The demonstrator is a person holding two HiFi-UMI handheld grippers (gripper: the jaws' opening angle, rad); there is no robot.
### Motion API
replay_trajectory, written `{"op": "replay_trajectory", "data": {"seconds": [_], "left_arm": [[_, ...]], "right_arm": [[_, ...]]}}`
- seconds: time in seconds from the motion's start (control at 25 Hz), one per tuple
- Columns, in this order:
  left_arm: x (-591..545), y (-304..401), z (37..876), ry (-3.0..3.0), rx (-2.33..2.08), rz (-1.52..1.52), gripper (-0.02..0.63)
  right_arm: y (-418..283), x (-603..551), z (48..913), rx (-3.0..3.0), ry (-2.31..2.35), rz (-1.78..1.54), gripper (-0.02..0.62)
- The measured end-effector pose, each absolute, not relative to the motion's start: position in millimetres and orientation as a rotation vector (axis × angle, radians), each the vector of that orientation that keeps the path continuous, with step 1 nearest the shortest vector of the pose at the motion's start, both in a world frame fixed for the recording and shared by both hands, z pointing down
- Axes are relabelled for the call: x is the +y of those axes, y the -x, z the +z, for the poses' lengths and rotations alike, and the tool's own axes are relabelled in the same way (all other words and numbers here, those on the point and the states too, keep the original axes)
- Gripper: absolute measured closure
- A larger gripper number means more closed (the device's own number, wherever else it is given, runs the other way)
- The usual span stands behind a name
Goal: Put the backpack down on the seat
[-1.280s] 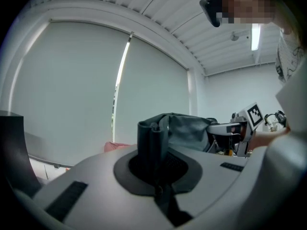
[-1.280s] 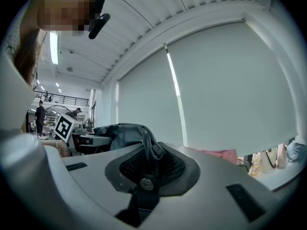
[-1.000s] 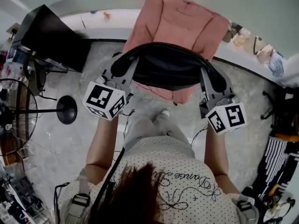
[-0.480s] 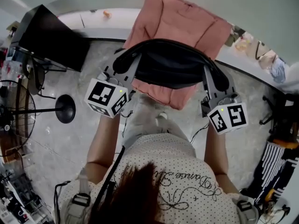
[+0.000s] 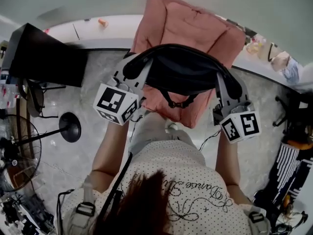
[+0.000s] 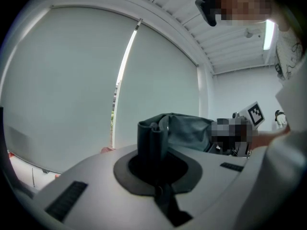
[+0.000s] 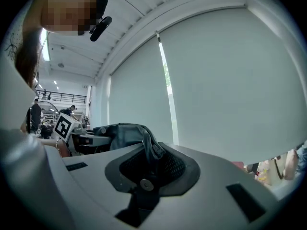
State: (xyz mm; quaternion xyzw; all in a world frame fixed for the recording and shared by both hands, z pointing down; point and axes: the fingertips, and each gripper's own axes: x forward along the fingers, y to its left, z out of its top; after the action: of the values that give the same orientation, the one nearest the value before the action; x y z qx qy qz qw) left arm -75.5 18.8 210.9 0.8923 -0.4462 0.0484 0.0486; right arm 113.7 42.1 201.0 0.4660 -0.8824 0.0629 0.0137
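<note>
The black backpack hangs between my two grippers, over the front part of the pink cushioned seat. My left gripper is shut on the bag's left end, where a dark fold of the bag sits clamped between its jaws. On the other end my right gripper is shut on a black strap. A buckled strap dangles under the bag. The bag's body shows past the left jaws and the bag past the right ones. Whether the bag touches the cushion is hidden.
A black desk stands at the left, with a fan's round base and a fan below it. A white ledge runs behind the seat. Clutter and a dark rack fill the right side. The person's foot is near the seat front.
Both grippers have carried the backpack forward, further over the pink seat. A buckled strap now hangs in view under the bag.
</note>
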Motion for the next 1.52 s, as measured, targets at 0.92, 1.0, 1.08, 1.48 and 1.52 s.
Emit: {"op": "replay_trajectory", "data": {"seconds": [0.92, 1.0, 1.08, 1.48, 1.52], "left_arm": [[-121, 116, 286, -2.664, -1.125, 0.309, 0.595], [-119, 113, 299, -2.64, -1.126, 0.345, 0.595], [-114, 111, 314, -2.614, -1.127, 0.363, 0.595], [-103, 101, 424, -2.448, -1.076, 0.489, 0.594], [-102, 101, 434, -2.435, -1.074, 0.496, 0.594]], "right_arm": [[-66, -67, 277, -2.507, -1.557, 0.495, 0.532], [-70, -66, 292, -2.496, -1.542, 0.543, 0.532], [-72, -63, 308, -2.48, -1.518, 0.578, 0.532], [-84, -56, 415, -2.367, -1.417, 0.771, 0.532], [-84, -55, 425, -2.353, -1.415, 0.79, 0.532]]}}
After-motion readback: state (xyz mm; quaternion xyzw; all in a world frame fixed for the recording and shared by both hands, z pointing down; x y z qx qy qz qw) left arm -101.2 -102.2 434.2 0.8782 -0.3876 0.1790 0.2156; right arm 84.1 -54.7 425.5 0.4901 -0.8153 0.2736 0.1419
